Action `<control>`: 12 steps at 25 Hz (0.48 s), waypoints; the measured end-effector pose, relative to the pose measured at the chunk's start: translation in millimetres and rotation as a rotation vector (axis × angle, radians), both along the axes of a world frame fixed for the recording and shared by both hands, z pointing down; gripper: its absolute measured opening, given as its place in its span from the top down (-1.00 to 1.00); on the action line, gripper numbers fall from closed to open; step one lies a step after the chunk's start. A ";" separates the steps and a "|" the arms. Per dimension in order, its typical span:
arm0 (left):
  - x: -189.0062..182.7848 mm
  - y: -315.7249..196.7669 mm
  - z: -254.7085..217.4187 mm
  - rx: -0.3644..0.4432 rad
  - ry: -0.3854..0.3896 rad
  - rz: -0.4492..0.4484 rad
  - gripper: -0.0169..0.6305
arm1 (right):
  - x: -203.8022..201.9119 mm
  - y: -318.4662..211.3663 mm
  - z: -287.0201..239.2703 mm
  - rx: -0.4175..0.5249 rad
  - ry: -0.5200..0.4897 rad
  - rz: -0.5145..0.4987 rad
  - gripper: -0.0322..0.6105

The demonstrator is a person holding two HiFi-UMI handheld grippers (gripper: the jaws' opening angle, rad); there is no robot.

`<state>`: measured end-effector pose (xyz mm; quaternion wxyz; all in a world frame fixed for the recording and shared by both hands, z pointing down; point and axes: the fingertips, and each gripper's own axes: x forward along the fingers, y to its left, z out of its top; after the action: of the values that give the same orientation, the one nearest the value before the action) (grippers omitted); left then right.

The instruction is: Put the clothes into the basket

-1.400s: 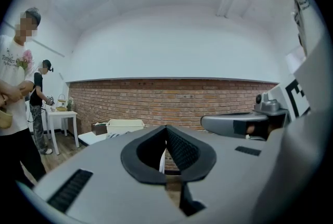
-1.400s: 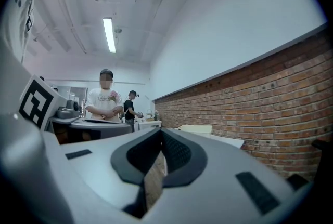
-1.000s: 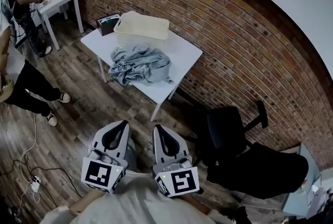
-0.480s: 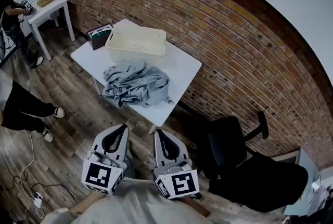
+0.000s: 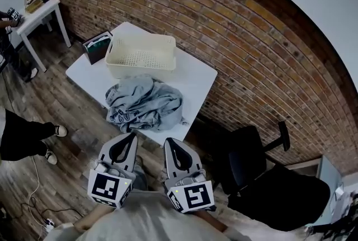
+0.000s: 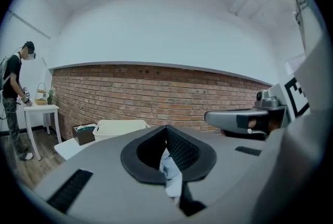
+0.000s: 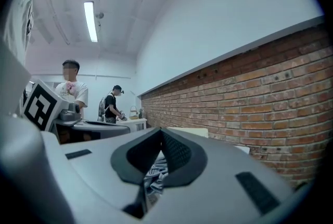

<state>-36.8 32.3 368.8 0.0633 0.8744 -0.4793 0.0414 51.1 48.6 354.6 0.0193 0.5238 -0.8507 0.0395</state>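
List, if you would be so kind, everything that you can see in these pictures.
table: one, white, against the brick wall
basket: one, cream, at the table's far end
clothes: one heap, grey, on the table in front of the basket
box: one, dark, by the table's far left corner
side table: one, white, far left
office chair: one, black, right of the table
bystander's legs: one pair, dark trousers, left edge
left gripper: one, grey, shut, empty, short of the table
right gripper: one, grey, shut, empty, beside the left one
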 end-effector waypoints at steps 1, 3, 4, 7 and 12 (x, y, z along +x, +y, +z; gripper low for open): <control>-1.8 -7.2 0.6 -0.005 -0.001 0.006 0.92 | -1.8 -6.9 0.4 -0.004 0.001 0.004 0.88; -5.4 -20.3 2.0 -0.014 -0.003 0.018 0.92 | -5.6 -19.5 1.3 -0.012 0.000 0.013 0.88; -7.1 -26.1 2.8 -0.018 -0.003 0.024 0.92 | -7.5 -24.9 2.4 -0.018 0.000 0.017 0.88; -12.4 -42.4 5.3 -0.030 0.001 0.035 0.92 | -12.9 -38.7 7.2 -0.040 0.002 0.024 0.88; -19.6 -66.2 13.0 -0.054 0.006 0.050 0.92 | -17.0 -59.2 13.1 -0.061 0.010 0.049 0.88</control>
<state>-56.4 -33.9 381.9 0.0872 0.8842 -0.4557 0.0533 34.1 -10.5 367.7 0.0386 0.5437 -0.8360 0.0634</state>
